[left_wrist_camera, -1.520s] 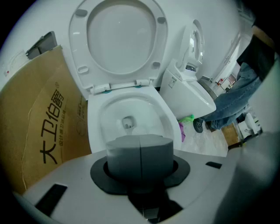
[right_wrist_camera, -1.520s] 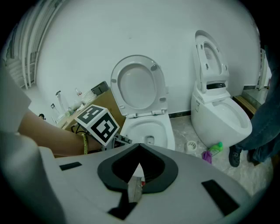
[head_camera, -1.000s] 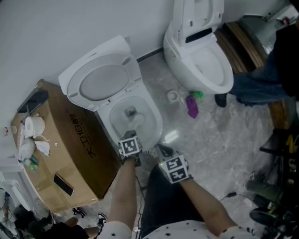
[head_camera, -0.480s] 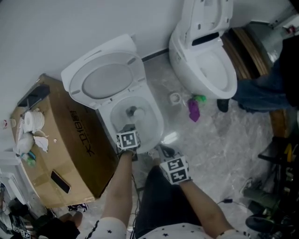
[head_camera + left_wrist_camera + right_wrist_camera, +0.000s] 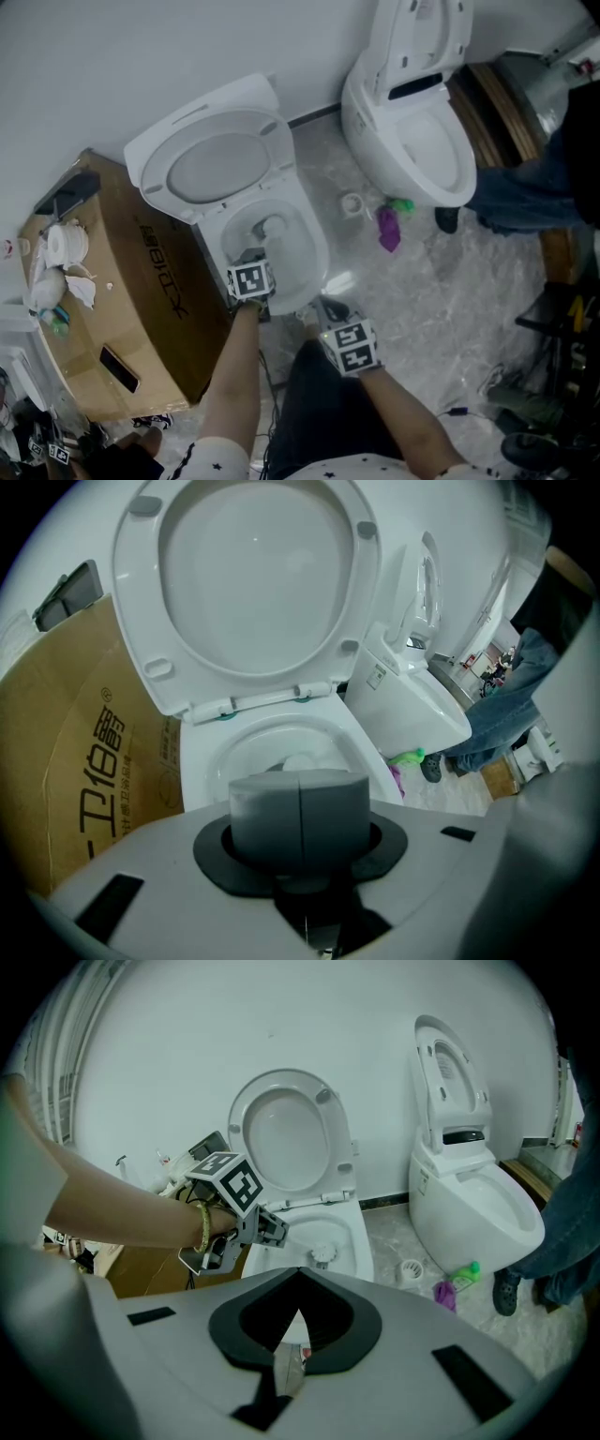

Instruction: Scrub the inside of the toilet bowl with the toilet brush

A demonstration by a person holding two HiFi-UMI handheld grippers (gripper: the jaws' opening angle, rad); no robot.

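Note:
The white toilet bowl stands with lid and seat raised against the wall. A grey-white brush head sits low in the bowl, also seen as the brush head in the right gripper view. My left gripper hangs over the bowl's near rim, jaws shut, pointing at the brush head; the handle is hidden behind the jaws. In the right gripper view the left gripper reaches in from the left. My right gripper waits just before the bowl, shut and holding nothing.
A second toilet stands to the right. Between the two lie a purple cloth, a green bottle and a white ring. A cardboard box with tissue rolls flanks the left. A person in jeans stands at right.
My left gripper has edged a little further over the bowl's rim. The right gripper has hardly moved. The head view has shifted slightly.

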